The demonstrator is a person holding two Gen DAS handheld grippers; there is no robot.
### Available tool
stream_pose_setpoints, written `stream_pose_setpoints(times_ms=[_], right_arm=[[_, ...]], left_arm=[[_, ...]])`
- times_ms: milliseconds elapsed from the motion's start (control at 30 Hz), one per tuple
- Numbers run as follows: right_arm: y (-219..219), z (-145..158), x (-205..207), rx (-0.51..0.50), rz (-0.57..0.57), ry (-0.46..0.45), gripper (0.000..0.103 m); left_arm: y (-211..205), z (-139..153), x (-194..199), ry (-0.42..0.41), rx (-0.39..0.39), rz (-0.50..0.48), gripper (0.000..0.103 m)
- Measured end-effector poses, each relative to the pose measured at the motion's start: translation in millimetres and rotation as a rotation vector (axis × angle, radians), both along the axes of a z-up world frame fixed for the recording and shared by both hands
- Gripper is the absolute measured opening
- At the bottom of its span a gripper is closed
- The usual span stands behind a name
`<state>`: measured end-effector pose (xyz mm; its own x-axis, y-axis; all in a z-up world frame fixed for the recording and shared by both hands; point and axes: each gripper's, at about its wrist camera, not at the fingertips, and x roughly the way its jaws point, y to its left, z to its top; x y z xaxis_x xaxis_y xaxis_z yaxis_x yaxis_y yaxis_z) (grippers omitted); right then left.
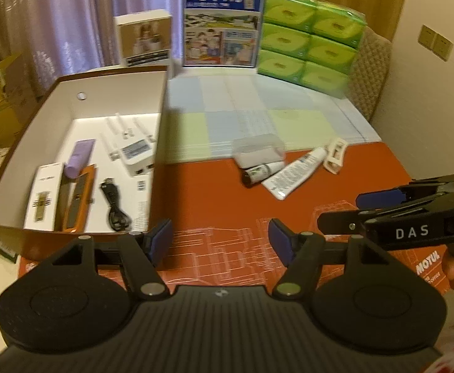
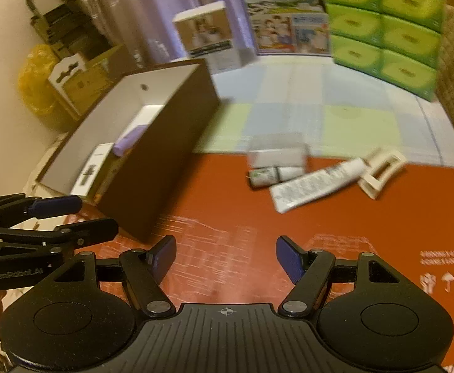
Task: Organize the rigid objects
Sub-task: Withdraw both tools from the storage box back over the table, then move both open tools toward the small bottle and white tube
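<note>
Blue-padded black left gripper [image 1: 219,242]: jaws spread wide, holding nothing, poised above the orange-red printed table mat [image 1: 214,199], just beside the near corner of the box. Blue-padded black right gripper [image 2: 226,256]: likewise spread wide and empty, over the same mat, facing the loose items. Brown cardboard box with white interior [image 1: 161,99]: open, at the left, already holding a white carton with a gold mark [image 1: 42,197], a lilac tube [image 1: 79,157], an orange-edged flat case [image 1: 79,199], a coiled black cable [image 1: 115,205] and a white router with antennas [image 1: 133,154]. Still out on the mat, well apart from the box: a clear plastic lidded case [image 2: 276,152], a small dark-capped bottle [image 2: 264,177] touching it, a white squeeze tube with printed text [image 2: 314,185] and a cream plastic hair claw [image 2: 379,169], all clustered close together. Step in hand, by judgement: between placements, with four pieces left. Next move calls for the right gripper to advance to the cluster and close on one piece without dragging its neighbours.
</note>
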<state>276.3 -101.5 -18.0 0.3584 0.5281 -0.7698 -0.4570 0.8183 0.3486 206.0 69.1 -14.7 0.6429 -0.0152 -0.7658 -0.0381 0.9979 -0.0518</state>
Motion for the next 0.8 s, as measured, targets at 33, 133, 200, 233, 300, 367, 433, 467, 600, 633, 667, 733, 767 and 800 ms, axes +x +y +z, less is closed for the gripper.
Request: stream_pose_setpoints(times_ms=[33, 133, 200, 233, 300, 367, 433, 467, 600, 633, 667, 733, 767, 800], right_arm=[[-6, -2, 0, -0.003, -0.010, 0.004, 0.068], [-24, -6, 2, -0.011, -0.044, 0.016, 0.068], [-33, -8, 4, -0.015, -0.065, 0.024, 0.068], [-39, -9, 5, -0.017, -0.076, 0.028, 0.068], [-49, -10, 7, -0.020, -0.096, 0.033, 0.068], [-58, -12, 9, -0.024, -0.116, 0.041, 0.068], [-66, -14, 11, -0.027, -0.134, 0.048, 0.068], [-70, -16, 12, -0.030, -0.143, 0.051, 0.068], [-83, -21, 19, -0.036, -0.173, 0.062, 0.068], [-86, -22, 21, -0.039, -0.182, 0.063, 0.068], [-88, -23, 23, -0.041, -0.190, 0.064, 0.068], [-92, -26, 27, -0.044, -0.205, 0.066, 0.068], [-93, -28, 30, -0.046, -0.210, 0.067, 0.068], [-94, -30, 32, -0.048, -0.214, 0.069, 0.068]], left_arm=[[-4, -1, 1, 0.000, -0.002, -0.007, 0.064], [-18, -5, 7, -0.002, -0.001, -0.037, 0.064], [-25, -7, 12, -0.003, -0.002, -0.056, 0.064], [-30, -8, 14, -0.007, -0.003, -0.069, 0.064], [-37, -10, 18, -0.013, -0.004, -0.089, 0.064], [-46, -12, 25, -0.016, -0.003, -0.108, 0.064], [-53, -16, 31, -0.020, -0.002, -0.125, 0.064], [-56, -17, 34, -0.022, 0.001, -0.134, 0.064], [-64, -23, 47, -0.029, 0.022, -0.163, 0.064], [-65, -25, 51, -0.027, 0.027, -0.165, 0.064], [-67, -28, 56, -0.024, 0.033, -0.166, 0.064], [-68, -32, 64, -0.021, 0.043, -0.171, 0.064], [-69, -35, 69, -0.018, 0.047, -0.175, 0.063], [-70, -38, 73, -0.014, 0.049, -0.179, 0.063]])
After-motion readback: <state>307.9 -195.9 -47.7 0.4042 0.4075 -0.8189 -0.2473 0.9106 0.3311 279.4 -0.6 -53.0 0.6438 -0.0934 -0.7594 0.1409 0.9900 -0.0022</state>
